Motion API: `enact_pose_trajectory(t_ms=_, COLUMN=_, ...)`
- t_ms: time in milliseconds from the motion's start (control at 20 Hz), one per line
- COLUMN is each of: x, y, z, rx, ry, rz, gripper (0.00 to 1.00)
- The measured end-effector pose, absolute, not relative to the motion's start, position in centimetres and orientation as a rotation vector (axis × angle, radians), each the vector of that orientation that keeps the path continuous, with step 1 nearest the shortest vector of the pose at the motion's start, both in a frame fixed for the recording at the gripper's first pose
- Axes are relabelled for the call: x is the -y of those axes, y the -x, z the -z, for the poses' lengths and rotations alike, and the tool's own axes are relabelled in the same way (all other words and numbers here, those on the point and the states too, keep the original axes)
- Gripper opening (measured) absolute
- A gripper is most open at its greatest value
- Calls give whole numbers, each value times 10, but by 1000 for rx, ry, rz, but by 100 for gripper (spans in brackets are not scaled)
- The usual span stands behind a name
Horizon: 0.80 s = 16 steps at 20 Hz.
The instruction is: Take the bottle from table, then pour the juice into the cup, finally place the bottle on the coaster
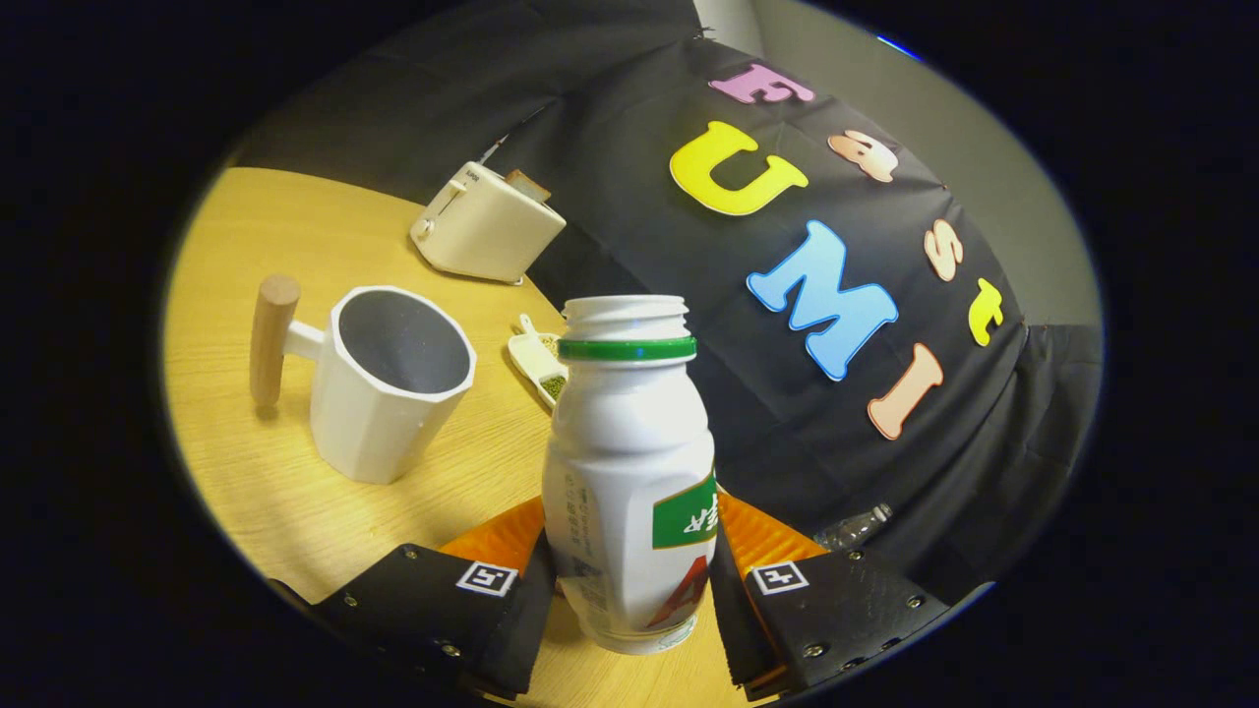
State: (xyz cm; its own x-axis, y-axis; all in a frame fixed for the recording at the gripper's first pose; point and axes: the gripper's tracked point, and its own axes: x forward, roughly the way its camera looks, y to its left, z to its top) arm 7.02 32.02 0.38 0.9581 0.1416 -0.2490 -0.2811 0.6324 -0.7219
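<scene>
Gripper point(629, 580) apparently clamping bottle point(629, 472); cup point(393, 383) nearby.

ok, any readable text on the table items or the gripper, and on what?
White plastic bottle with green neck ring, clamped between the gripper's fingers: label print partly wraps out of sight, not readable.
Cream toaster: small mark near its top, too small to read.
Gripper: square black-and-white markers, no words.
White faceted mug with wooden handle: none.
</scene>
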Motion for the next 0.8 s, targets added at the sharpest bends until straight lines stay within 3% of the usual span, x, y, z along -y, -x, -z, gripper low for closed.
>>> enact_pose_trajectory(t_ms=800, x=-330, y=-74, z=-5, rx=-127, ry=1191, rz=-196, gripper=72)
